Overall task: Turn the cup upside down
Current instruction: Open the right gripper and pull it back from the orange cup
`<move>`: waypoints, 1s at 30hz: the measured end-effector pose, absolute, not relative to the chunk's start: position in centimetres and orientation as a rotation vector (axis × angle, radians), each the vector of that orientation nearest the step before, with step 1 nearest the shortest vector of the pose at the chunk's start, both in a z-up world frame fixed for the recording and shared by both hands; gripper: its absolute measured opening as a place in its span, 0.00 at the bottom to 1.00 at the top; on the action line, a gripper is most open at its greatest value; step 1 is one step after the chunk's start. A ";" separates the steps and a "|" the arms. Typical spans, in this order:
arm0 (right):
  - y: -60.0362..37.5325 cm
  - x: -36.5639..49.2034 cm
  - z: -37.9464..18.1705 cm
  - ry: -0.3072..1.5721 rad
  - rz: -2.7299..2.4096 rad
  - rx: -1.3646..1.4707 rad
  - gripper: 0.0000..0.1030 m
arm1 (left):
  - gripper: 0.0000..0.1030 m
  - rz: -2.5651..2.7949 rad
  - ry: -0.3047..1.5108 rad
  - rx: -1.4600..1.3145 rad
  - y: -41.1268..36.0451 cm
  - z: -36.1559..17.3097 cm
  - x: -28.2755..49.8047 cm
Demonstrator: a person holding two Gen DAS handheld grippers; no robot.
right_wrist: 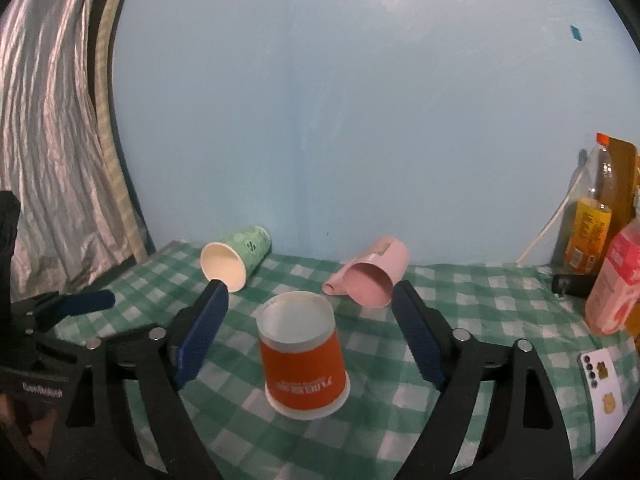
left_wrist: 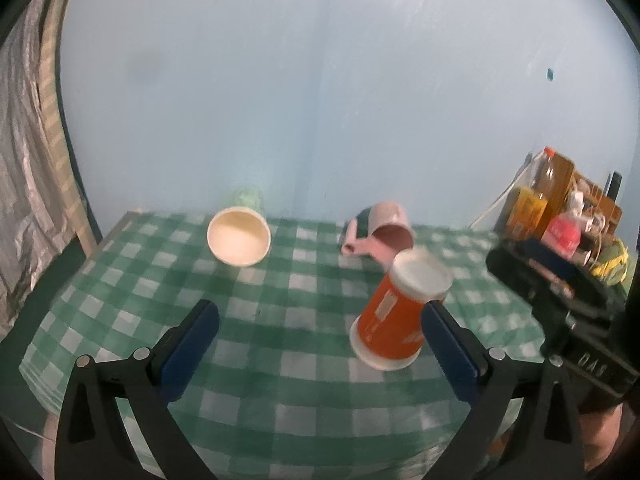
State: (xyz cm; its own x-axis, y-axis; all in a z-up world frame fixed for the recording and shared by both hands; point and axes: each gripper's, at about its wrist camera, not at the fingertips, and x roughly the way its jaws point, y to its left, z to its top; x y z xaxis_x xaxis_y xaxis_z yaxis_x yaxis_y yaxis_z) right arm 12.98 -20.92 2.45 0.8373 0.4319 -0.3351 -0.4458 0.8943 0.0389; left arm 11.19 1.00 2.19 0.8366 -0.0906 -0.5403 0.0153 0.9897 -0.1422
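Note:
An orange paper cup (right_wrist: 303, 354) stands upside down, rim on the green checked tablecloth (right_wrist: 480, 312), between my right gripper's open fingers without touching them. It also shows in the left wrist view (left_wrist: 396, 314), next to my left gripper's right finger. My right gripper (right_wrist: 308, 302) is open and empty. My left gripper (left_wrist: 320, 320) is open and empty. A green paper cup (right_wrist: 234, 258) lies on its side at the back left, mouth towards me. A pink mug (right_wrist: 374, 280) lies on its side at the back.
The tablecloth also shows in the left wrist view (left_wrist: 280, 360). Bottles (right_wrist: 588, 220) and a pink carton (right_wrist: 612, 284) stand at the right edge. A phone (right_wrist: 604, 392) lies at the front right. A blue wall is behind; a curtain (right_wrist: 52, 160) hangs at the left.

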 end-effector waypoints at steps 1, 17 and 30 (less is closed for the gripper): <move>-21.4 12.6 2.6 0.345 0.464 -0.030 0.82 | 0.99 -0.053 0.556 -0.146 0.9 2.5 10.8; -24.3 8.6 2.7 0.352 0.382 -0.001 0.82 | 1.00 -0.069 0.420 -0.001 -3.0 2.3 5.7; -24.0 8.5 0.8 0.379 0.314 -0.020 0.83 | 1.00 -0.074 0.405 0.021 -3.3 1.8 4.6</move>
State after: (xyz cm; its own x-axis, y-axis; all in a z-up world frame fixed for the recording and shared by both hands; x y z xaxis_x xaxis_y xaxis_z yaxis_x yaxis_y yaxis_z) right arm 8.55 -24.04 0.76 0.8813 0.2972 -0.3674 -0.3048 0.9516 0.0388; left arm 4.64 -3.35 1.80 0.9164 -0.0674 -0.3946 0.0756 0.9971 0.0053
